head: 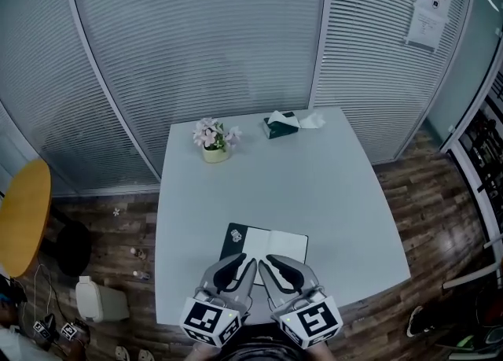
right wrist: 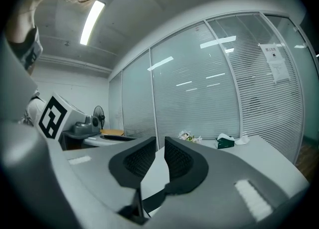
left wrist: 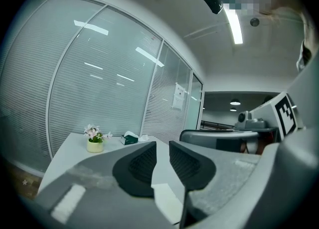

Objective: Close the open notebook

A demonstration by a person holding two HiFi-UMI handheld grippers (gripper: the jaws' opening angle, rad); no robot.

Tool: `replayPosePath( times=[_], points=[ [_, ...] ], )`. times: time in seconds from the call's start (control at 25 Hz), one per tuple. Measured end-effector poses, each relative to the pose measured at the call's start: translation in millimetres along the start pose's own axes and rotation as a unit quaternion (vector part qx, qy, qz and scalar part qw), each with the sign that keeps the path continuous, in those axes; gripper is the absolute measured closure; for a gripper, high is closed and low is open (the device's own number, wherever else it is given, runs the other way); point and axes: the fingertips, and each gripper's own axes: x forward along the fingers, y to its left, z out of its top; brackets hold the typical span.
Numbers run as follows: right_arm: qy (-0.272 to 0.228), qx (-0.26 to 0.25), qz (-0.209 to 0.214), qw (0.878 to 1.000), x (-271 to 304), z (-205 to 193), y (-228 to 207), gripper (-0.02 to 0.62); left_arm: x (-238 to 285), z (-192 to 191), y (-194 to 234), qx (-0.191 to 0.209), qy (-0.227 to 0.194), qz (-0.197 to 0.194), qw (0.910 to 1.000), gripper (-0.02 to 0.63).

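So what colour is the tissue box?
Dark green; the tissue box shows best in the head view.

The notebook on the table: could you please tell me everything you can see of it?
The notebook lies open and flat on the white table, near its front edge. Its left part is dark with a small pale emblem. The rest shows blank white pages, paper by the look. Nothing lies on it. The left gripper and right gripper hang over its near edge, jaws slightly apart and empty. Whether they touch it cannot be told.
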Motion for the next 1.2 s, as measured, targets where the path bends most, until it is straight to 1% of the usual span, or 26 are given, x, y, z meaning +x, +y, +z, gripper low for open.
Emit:
replayPosePath(
  times=[0.24,0.52,0.92,1.2],
  points=[
    [0.008,0.003,-0.012,1.000,24,-7,-3,0.540,6,-10,28,-0.010,0.018,-0.002,0.9998,0.529],
    [0.026,0.007,-0.024,0.999,38,-20,-1,0.540,7,-28,50,-0.025,0.038,-0.002,0.9990,0.531],
    [0.063,0.018,-0.042,0.997,50,-51,-1,0.540,9,-77,75,-0.045,0.079,0.007,0.9958,0.529],
    [0.092,0.027,-0.056,0.994,50,-73,3,0.540,8,-125,94,-0.064,0.124,0.019,0.9901,0.529]
  ],
)
